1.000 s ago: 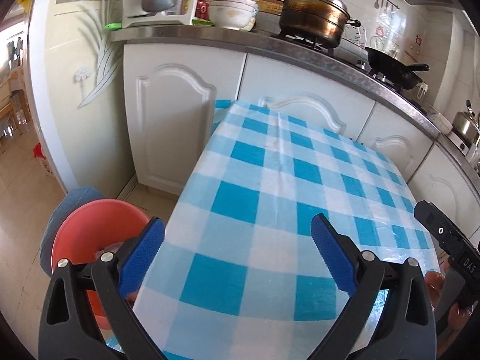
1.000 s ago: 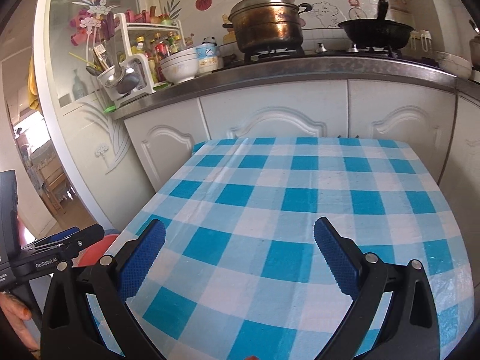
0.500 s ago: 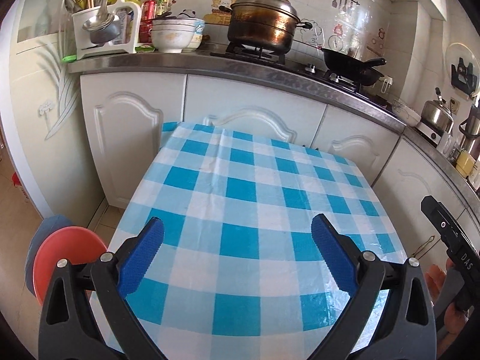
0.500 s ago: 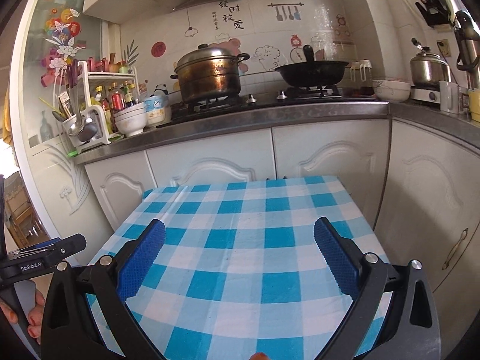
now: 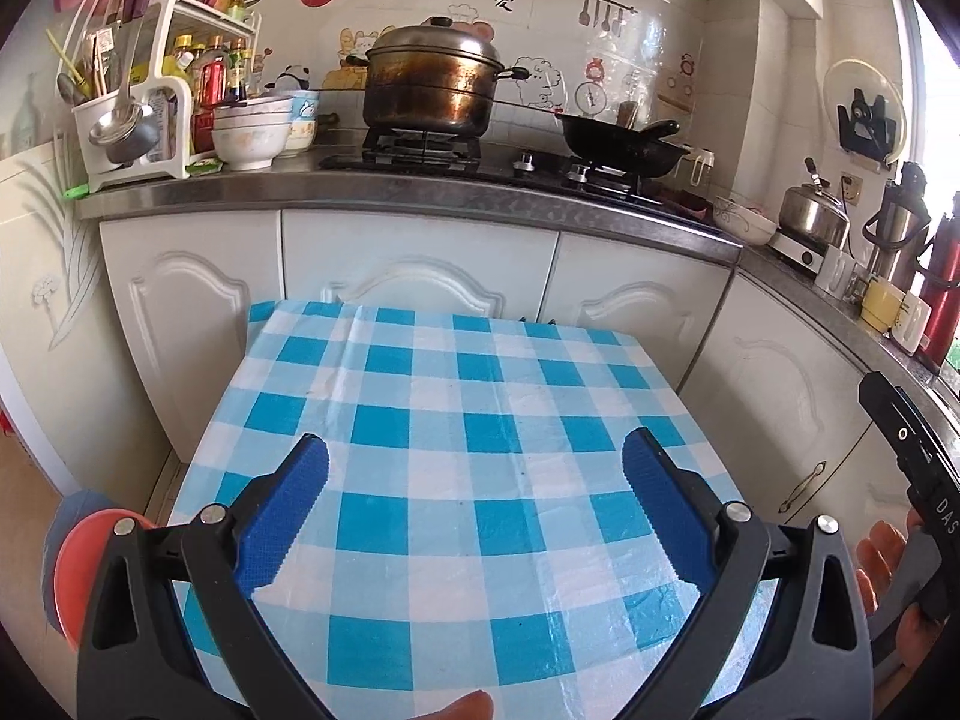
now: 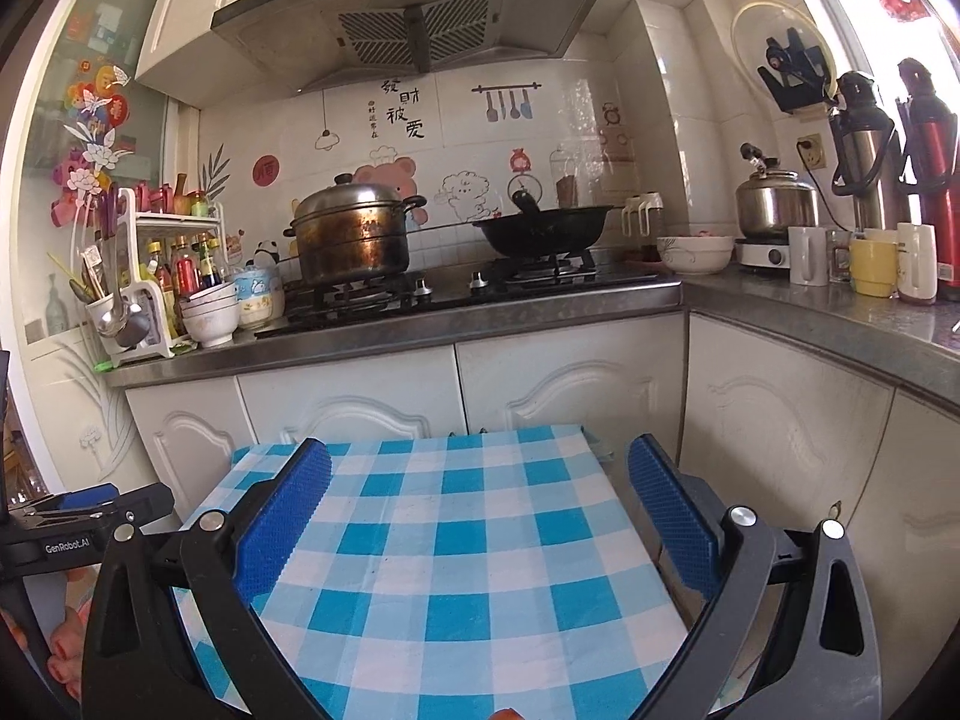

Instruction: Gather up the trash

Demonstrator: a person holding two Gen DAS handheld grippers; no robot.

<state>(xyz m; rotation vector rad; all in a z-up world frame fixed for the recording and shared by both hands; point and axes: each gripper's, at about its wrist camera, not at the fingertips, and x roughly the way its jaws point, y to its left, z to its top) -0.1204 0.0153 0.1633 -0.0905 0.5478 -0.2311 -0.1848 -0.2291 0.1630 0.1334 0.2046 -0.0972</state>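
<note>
Since a second ago I have swung both views up and to the right: the red bin (image 5: 90,570), which filled my lower left then, is now only a sliver at the left edge of the left view, on the floor beside the tabletop's near left corner. What it holds I cannot see now, and no trash lies on the checked cloth (image 5: 474,468).

My left tongs (image 5: 474,462) hang released over the near half of the cloth, the blue pads wide apart with nothing between them. My right tongs (image 6: 477,468) are equally spread and empty, raised higher, so the hood (image 6: 414,18) and the right-hand tabletop with mugs (image 6: 864,264) now show.

The cloth is bare from its left edge to its right edge. Its far edge sits close to the white cabinet doors (image 5: 420,264). Floor shows along the left side; on the right there is a narrow gap to the corner cabinets. On the far tabletop stand a steel pot (image 5: 429,84) and a black wok (image 5: 624,147).
</note>
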